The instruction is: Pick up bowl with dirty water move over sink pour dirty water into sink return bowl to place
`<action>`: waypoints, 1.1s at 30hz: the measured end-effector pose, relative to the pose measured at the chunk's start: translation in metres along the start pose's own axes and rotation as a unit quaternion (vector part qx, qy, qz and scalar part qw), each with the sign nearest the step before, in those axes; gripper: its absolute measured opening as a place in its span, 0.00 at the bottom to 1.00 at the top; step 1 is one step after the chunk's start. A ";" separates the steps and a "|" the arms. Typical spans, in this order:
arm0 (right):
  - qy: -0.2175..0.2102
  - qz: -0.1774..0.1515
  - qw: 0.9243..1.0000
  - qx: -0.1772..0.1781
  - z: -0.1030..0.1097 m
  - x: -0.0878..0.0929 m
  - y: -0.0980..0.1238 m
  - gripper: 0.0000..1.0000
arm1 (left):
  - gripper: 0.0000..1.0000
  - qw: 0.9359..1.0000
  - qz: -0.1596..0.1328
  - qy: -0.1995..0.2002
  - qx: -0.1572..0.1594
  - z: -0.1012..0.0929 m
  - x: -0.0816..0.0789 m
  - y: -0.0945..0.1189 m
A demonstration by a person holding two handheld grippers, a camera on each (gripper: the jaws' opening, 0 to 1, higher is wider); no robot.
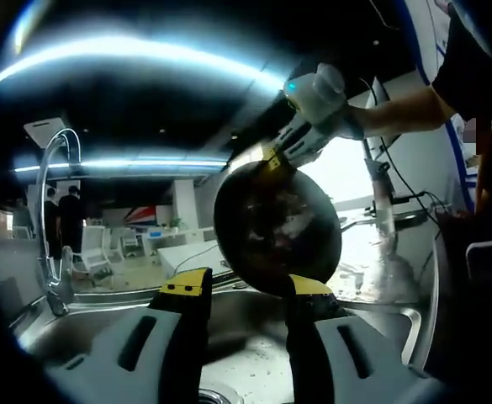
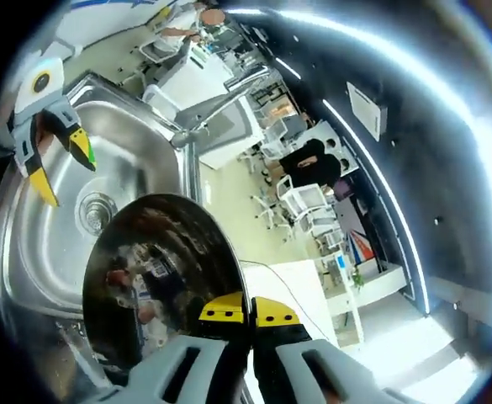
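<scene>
while the right gripper [image 2: 247,310] pinched the tilted bowl [image 2: 157,278] over the sink [image 2: 136,160], the left gripper [image 1: 246,286] hung open; its view caught the faucet [image 1: 56,210] side-on.

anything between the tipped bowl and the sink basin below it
Nothing visible. The right gripper holds the bowl tilted over the sink, and the basin and drain are unobstructed. The left gripper hovers open off to the side.
</scene>
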State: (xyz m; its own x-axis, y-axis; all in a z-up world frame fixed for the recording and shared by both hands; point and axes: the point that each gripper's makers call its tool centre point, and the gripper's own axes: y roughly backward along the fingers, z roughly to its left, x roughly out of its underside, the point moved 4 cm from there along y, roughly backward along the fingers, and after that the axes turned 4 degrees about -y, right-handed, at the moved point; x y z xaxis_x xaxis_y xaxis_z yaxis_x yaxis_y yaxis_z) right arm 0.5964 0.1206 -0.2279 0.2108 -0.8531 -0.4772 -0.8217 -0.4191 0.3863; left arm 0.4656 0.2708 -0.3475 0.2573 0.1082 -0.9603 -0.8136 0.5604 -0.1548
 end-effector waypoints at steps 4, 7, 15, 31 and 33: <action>-0.003 0.004 1.000 0.005 -0.001 0.004 0.003 0.00 | 0.34 1.000 0.000 0.000 0.002 -0.001 0.000 0.000; -0.020 0.011 1.000 0.003 -0.002 0.009 0.005 0.00 | 0.34 1.000 0.001 -0.001 0.003 -0.001 0.000 0.000; -0.035 0.032 0.999 0.003 -0.007 0.027 0.009 0.00 | 0.34 1.000 0.000 -0.001 0.003 -0.001 0.000 0.000; -0.090 0.084 0.992 0.008 -0.018 0.075 0.017 0.00 | 0.34 1.000 0.005 -0.004 0.002 0.000 0.002 -0.002; -0.100 0.091 0.991 0.006 -0.018 0.081 0.017 0.00 | 0.34 1.000 0.007 -0.005 0.002 0.000 0.002 -0.001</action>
State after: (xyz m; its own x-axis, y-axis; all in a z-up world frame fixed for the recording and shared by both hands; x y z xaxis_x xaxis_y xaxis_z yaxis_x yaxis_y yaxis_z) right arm 0.6086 0.0390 -0.2453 -0.0491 -0.8352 -0.5477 -0.8427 -0.2598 0.4716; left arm 0.4673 0.2700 -0.3496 0.2518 0.1240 -0.9598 -0.8145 0.5627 -0.1410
